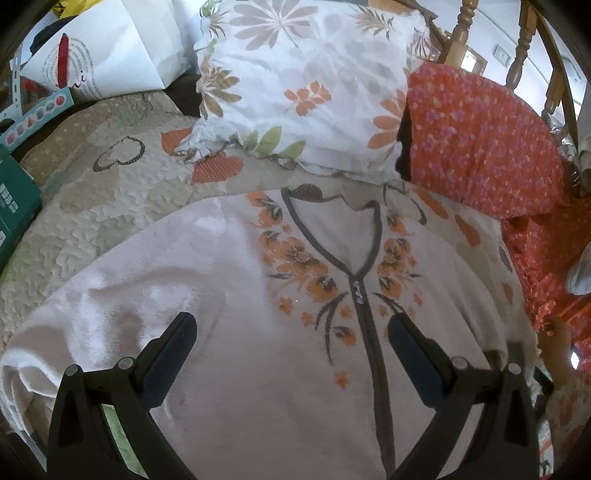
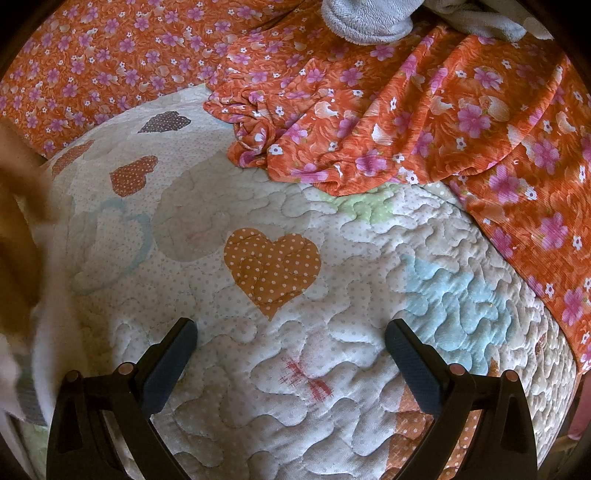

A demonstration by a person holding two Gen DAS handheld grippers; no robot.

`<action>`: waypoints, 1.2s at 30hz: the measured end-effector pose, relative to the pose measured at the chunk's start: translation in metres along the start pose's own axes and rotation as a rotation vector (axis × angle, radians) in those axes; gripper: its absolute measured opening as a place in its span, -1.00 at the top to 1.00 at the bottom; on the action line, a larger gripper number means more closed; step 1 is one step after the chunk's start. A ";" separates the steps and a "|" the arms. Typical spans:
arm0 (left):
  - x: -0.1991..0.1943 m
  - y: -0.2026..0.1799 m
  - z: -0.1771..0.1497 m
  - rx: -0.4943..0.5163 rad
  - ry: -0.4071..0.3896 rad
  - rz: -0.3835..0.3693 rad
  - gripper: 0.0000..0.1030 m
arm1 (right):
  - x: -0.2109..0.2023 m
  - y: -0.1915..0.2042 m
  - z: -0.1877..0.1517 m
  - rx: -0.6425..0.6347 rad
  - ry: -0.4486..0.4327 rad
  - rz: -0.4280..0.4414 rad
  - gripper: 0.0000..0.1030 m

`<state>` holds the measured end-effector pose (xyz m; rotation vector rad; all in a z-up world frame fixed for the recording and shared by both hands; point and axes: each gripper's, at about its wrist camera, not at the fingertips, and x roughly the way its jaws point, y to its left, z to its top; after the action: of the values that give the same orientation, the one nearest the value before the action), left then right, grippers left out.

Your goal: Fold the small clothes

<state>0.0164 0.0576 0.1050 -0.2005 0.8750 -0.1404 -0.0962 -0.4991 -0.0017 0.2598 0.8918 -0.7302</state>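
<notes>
A pale pink top [image 1: 229,302] with orange flower print and a dark zip placket lies spread flat on a quilted bedspread [image 1: 92,192], neck away from me. My left gripper [image 1: 291,328] is open and empty, hovering over the top's chest just left of the zip. My right gripper [image 2: 290,332] is open and empty over bare quilt [image 2: 295,387] below an orange heart patch [image 2: 273,266]. A blurred edge of the pale top [image 2: 48,332] shows at the far left of the right wrist view.
A floral pillow [image 1: 306,85] and an orange flowered pillow [image 1: 480,147] lie beyond the top. Orange flowered cloth [image 2: 424,122] is bunched at the far right. A green box [image 1: 14,210] and a white bag [image 1: 110,48] sit at the left. A wooden headboard [image 1: 461,33] stands behind.
</notes>
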 end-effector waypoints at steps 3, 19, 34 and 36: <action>0.002 -0.003 -0.001 -0.006 0.004 -0.006 -1.00 | 0.000 0.000 0.000 0.000 0.000 0.001 -1.00; 0.000 -0.013 -0.006 0.044 0.001 -0.003 -1.00 | 0.000 0.000 0.000 0.001 0.000 0.001 -1.00; -0.032 -0.044 -0.032 0.107 -0.086 0.022 -1.00 | 0.000 0.000 0.000 0.001 -0.001 0.001 -1.00; -0.041 -0.052 -0.039 0.133 -0.125 0.041 -1.00 | 0.002 0.001 0.003 -0.005 0.010 -0.003 -1.00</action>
<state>-0.0415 0.0112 0.1236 -0.0662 0.7418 -0.1455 -0.0929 -0.5005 -0.0014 0.2584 0.9037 -0.7301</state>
